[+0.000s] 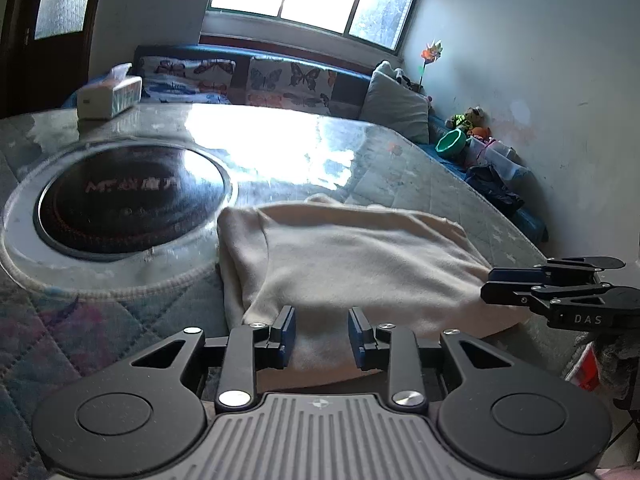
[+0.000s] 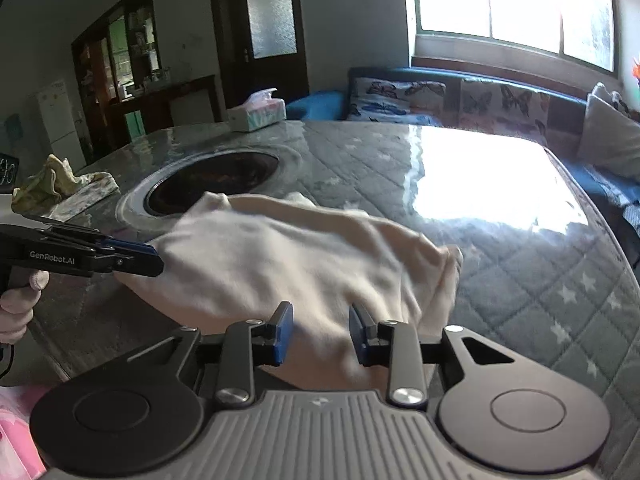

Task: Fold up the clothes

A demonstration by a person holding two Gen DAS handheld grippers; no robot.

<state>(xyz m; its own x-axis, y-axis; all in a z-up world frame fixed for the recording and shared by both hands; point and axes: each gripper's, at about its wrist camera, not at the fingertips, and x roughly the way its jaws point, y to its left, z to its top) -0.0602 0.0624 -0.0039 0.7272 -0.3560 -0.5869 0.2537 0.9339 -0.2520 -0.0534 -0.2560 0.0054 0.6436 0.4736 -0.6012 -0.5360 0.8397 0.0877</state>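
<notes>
Already the cloth (image 1: 340,264) lay folded into a thick cream bundle in the left wrist view, so I judged the fold well along, with squaring or a last fold perhaps left. It sat on the quilted table (image 1: 400,168), at four o'clock from the round black hob (image 1: 132,200). The left gripper (image 1: 322,334) stood open at its near edge, pads clear of the fabric. The right gripper (image 1: 520,284) reached in at three o'clock.

Next, in the right wrist view, the cloth (image 2: 288,264) looked soft, rumpled, its layers loose at three o'clock. The right gripper (image 2: 320,332) was open over it; the left gripper (image 2: 136,258) touched its nine o'clock edge.
</notes>
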